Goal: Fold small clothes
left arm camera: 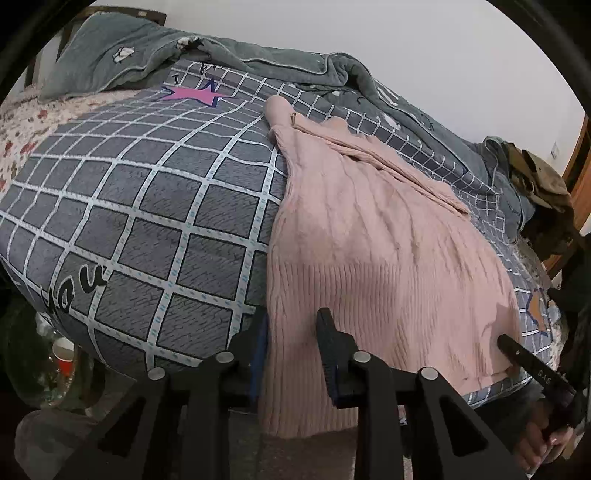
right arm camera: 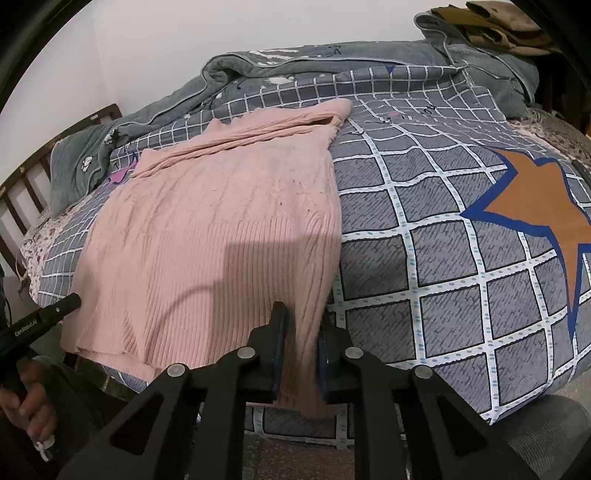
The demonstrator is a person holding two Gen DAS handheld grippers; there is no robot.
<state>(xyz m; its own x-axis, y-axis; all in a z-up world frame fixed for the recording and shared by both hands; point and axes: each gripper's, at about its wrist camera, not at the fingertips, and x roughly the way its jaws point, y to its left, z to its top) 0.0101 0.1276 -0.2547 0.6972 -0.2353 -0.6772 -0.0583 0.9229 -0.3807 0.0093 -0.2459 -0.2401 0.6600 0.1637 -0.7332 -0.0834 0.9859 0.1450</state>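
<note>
Plainly, sweater: a pink knit sweater (left arm camera: 369, 236) lies flat on the bed, hem hanging over the near edge, sleeves folded across the upper part
Bed: a grey quilt (left arm camera: 147, 192) with a white grid covers it, printed with a pink star (left arm camera: 192, 95) and an orange star (right arm camera: 535, 206)
Left gripper: the left gripper (left arm camera: 291, 343) stands at the sweater's left hem corner; its right finger lies on top of the knit, its left finger sits at the cloth's edge, half hidden by it; the jaws are narrow and seem clamped on the hem, though the contact itself is covered
Right gripper: the right gripper (right arm camera: 301, 343) is closed on the sweater's right hem corner, a bunched strip of knit pinched between its blue pads
Hands: a hand (right arm camera: 26, 398) holds the left gripper's handle, cut off at the frame edge
Far side: a grey-green blanket (left arm camera: 140, 48) is heaped along the wall; an olive-brown garment (right arm camera: 498, 26) sits on it, partly cropped
Floor: a red and white cup (left arm camera: 64, 356) shows in the dark corner below the bed; the things around it are too dim to make out
Headboard: brown wooden slats (right arm camera: 22, 192) appear only in part
</note>
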